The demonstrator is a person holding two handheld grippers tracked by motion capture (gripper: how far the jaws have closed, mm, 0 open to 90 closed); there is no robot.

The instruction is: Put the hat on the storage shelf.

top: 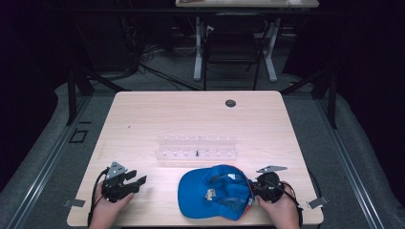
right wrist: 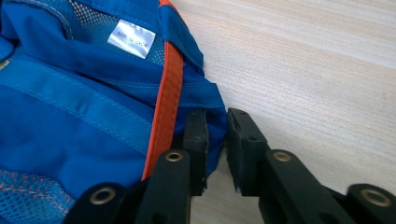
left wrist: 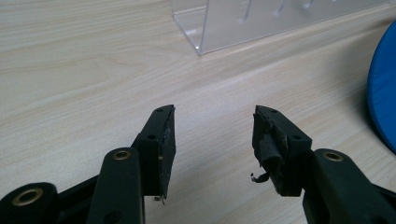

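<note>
High view: one blue cap at lower centre, pinched by the right gripper; one clear rack behind, seemingly holding one dark peg; left gripper gapes, empty.

One cap, one rack, two grippers on the table.
A single blue cap, one clear rack, left gripper, right gripper.

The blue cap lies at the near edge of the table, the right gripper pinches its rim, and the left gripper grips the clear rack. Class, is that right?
Not quite. The left gripper grips nothing: in the left gripper view its jaws stand open over bare table, short of the clear rack. The blue cap does lie at the near edge, and the right gripper pinches its rim.
</note>
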